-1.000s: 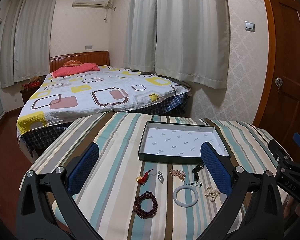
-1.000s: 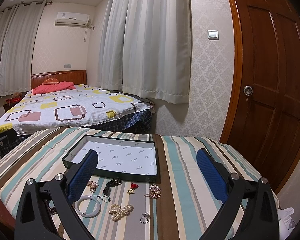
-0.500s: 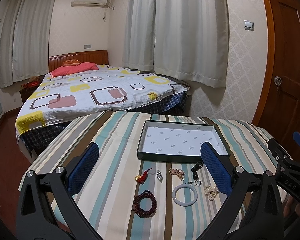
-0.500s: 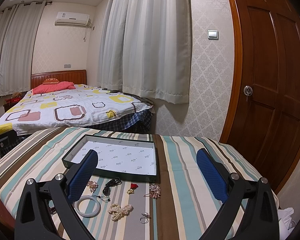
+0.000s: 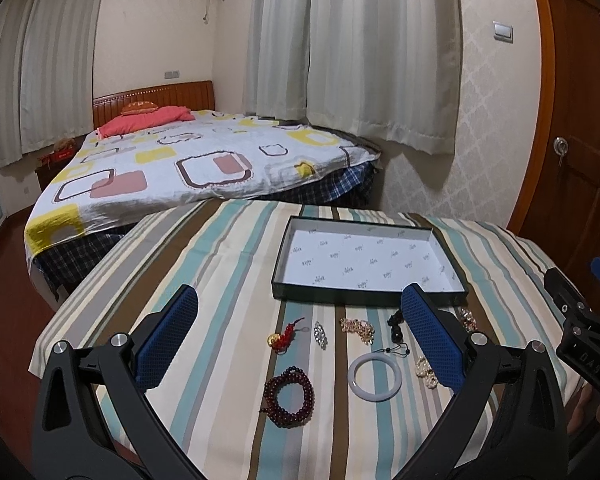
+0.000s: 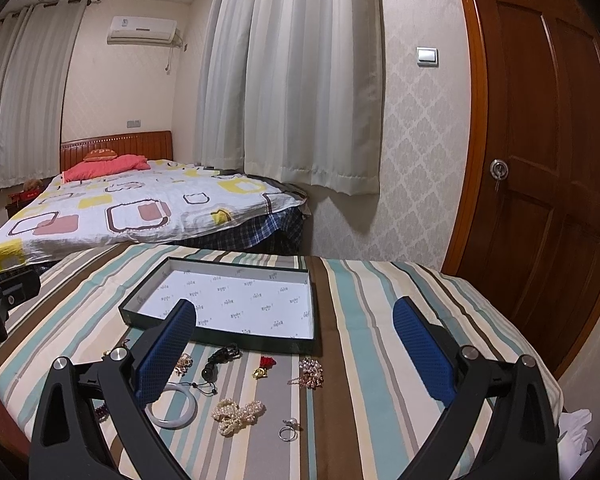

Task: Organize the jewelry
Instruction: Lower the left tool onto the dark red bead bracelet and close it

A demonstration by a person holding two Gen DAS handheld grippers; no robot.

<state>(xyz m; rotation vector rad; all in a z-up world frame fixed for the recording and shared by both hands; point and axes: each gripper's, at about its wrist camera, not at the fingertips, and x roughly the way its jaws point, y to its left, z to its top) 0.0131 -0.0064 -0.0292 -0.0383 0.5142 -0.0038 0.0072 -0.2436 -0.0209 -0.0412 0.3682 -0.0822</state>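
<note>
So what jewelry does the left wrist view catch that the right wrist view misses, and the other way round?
Only the left wrist view shows the dark red bead bracelet whole, plus the small silver brooch. Only the right wrist view shows the silver ring and the whole pearl strand. Both show the empty tray, the white bangle and the black cord pendant. Both tongs are open, holding nothing.

glossy white bangle (image 5: 374,374), striped cloth (image 5: 228,280)
</note>
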